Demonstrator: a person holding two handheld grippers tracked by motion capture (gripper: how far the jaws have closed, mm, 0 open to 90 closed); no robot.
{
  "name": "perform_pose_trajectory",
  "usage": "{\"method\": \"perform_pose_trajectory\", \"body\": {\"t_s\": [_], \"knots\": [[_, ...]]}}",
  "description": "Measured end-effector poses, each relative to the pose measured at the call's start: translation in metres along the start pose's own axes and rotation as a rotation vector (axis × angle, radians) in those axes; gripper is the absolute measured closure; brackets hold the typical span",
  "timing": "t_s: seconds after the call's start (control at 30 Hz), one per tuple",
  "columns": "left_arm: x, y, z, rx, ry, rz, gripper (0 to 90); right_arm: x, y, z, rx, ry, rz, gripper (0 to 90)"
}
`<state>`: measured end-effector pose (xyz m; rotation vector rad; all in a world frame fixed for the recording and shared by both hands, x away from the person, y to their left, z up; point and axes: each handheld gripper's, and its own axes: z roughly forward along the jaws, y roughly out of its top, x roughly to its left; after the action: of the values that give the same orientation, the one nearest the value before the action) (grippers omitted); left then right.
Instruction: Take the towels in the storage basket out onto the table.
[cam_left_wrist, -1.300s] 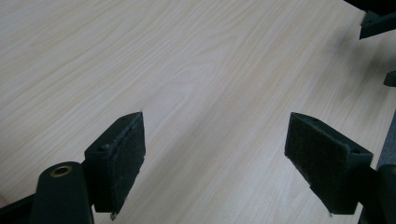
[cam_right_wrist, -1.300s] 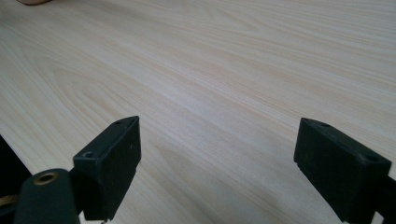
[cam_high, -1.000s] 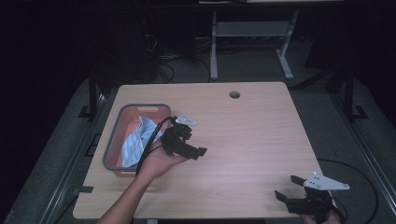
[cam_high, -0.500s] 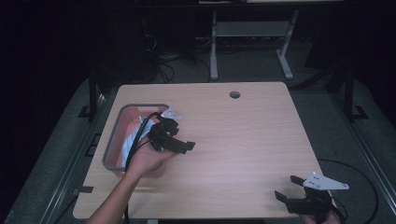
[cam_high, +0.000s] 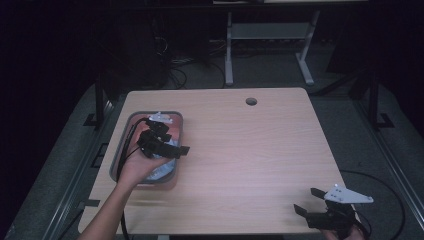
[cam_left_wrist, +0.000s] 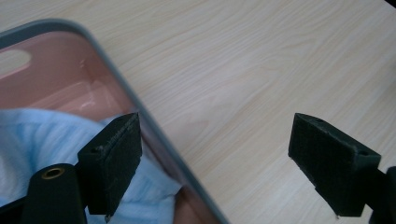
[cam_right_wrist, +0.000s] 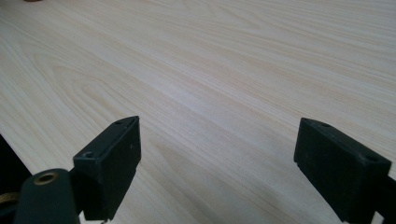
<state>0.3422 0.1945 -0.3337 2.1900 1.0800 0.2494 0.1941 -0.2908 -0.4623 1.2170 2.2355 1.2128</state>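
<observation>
Pale-blue crumpled cloth (cam_left_wrist: 28, 140) in grey-rimmed pink tray (cam_left_wrist: 140, 112), left claw (cam_left_wrist: 215, 163) spread empty above, right claw (cam_right_wrist: 217, 172) spread

No legible text, labels, brands, numbers or signs anywhere in view.

The tabletop (cam_high: 250, 150) is pale wood with a fine grain; the tray (cam_left_wrist: 88, 84) is pink-red with a grey rim — holding light blue cloth (cam_left_wrist: 42, 135). Both grippers' fingers (cam_right_wrist: 109, 163) are black.

A grey-rimmed tray (cam_high: 120, 159) holding pale blue cloth (cam_left_wrist: 28, 140) sits on the wooden table (cam_high: 260, 150).
</observation>
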Motion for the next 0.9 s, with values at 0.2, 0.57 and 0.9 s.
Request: {"method": "perform_pose_trajectory", "body": {"t_s": [0.2,0.57,0.9], "knots": [[0.019,-0.009,-0.005,0.004,0.031,-0.055,17.4,0.001,0.001,-0.001,0.004,0.0,-0.002,14.2],[0.051,-0.027,-0.006,0.037,0.115,-0.15,17.9,0.0,0.0,-0.001,-0.003,0.0,-0.007,14.2],[0.065,-0.037,0.005,0.12,0.165,-0.201,18.1,0.001,0.001,-0.001,-0.004,0.005,-0.007,14.2]]}}
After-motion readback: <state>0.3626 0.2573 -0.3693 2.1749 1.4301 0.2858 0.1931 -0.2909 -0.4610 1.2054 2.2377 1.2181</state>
